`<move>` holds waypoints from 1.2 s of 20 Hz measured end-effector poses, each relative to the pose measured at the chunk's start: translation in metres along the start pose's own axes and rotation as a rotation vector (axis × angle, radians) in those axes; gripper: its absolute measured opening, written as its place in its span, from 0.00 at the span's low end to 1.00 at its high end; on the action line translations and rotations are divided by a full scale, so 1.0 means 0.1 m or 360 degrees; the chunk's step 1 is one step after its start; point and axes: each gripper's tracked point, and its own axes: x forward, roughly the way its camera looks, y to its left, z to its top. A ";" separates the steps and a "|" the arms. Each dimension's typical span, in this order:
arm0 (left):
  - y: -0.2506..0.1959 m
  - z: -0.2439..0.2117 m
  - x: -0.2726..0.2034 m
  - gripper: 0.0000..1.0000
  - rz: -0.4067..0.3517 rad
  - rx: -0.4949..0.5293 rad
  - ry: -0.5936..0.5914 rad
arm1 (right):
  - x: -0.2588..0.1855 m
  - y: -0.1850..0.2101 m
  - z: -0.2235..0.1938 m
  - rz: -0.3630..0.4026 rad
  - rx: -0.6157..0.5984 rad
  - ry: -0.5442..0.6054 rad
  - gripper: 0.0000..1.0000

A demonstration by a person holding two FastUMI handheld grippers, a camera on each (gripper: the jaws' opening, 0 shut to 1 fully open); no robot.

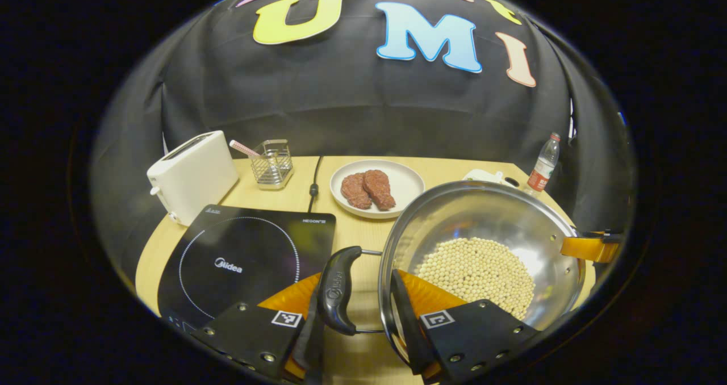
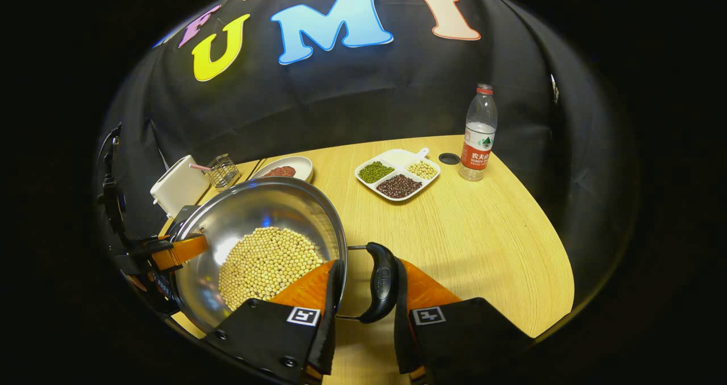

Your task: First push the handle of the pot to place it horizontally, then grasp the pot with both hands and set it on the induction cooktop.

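While pot (image 1: 483,249) hangs over table, each gripper's fingers straddle handle & rim, grip unclear.

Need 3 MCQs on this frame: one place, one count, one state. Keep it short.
1. Where does the black induction cooktop lie, in the left gripper view?
A. left of the steel pot
B. under it
C. behind the plate

2. How many filled compartments has the white divided tray?
A. one
B. three
C. five

3. What does the right gripper straddle?
A. the clear plastic bottle
B. nothing
C. the pot's black side handle

A: the cooktop is bare beside the pot. B: green, dark and pale beans. C: the handle sits between its jaws.
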 end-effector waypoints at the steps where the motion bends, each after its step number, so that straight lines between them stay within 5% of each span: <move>1: 0.06 0.01 -0.03 0.60 -0.0012 -0.0002 0.0000 | -0.04 0.06 0.01 -0.0011 0.0004 -0.0010 0.41; 24: 1.79 0.19 -0.24 0.60 -0.0101 0.0038 -0.0046 | -0.14 1.74 -0.06 -0.0074 0.0064 -0.0049 0.41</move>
